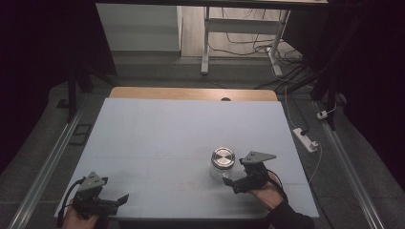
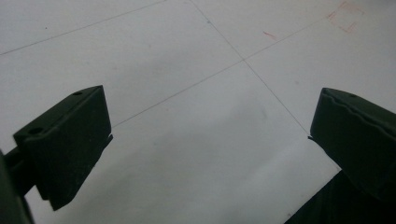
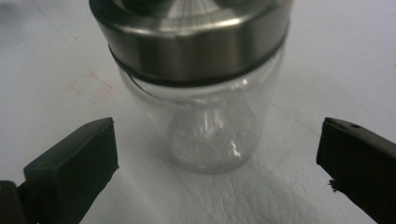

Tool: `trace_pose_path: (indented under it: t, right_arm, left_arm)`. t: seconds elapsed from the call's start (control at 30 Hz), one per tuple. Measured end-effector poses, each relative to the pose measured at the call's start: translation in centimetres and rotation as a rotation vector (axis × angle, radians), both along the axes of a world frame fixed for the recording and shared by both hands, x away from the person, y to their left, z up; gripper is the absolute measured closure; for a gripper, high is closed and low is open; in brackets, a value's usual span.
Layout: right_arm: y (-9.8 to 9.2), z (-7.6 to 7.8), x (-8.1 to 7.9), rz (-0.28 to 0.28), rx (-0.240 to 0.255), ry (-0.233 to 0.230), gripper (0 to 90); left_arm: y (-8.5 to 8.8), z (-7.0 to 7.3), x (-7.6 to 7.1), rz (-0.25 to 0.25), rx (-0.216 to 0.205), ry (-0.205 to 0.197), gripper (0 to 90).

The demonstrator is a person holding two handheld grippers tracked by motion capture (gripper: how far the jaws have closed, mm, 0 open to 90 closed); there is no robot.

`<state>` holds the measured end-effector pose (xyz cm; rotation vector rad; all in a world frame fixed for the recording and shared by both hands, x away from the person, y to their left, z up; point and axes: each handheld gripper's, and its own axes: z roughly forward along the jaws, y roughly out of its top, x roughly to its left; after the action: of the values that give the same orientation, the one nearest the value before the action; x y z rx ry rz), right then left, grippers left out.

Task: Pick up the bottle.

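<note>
A clear glass jar (image 1: 222,164) with a brushed steel lid stands upright on the white table sheet (image 1: 181,133), right of centre. In the right gripper view the jar (image 3: 205,116) rises just ahead, between the two spread jaws and not touched by them. My right gripper (image 1: 230,183) is open, close to the jar's near right side, held by a hand in a dark sleeve. My left gripper (image 1: 125,197) sits at the front left corner, open, with bare sheet between its jaws (image 2: 210,154).
The sheet carries faint pencil lines and a small red square mark (image 2: 346,16). A wooden table edge (image 1: 191,93) shows at the back. On the floor to the right lie a power strip (image 1: 305,140) and cables. Rails run along both sides.
</note>
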<state>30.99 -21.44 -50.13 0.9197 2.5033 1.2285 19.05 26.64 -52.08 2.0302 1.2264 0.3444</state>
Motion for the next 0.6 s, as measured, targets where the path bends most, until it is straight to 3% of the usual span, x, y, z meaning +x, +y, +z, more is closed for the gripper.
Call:
trace_pose_path:
  t: [0.27,0.5,0.6]
  right_arm:
    - [1.6,-0.4,1.0,0.031,0.006,-0.002,0.0]
    - [2.5,-0.7,1.6,0.03,-0.012,-0.035,0.0]
    - [2.7,-0.7,1.6,0.036,0.003,-0.05,1.0]
  left_arm:
    - [0.0,0.0,0.0,-0.006,-0.002,0.001,0.0]
    - [0.0,0.0,0.0,-0.011,-0.002,0.0,0.0]
    - [0.0,0.0,0.0,-0.013,-0.001,0.001,0.0]
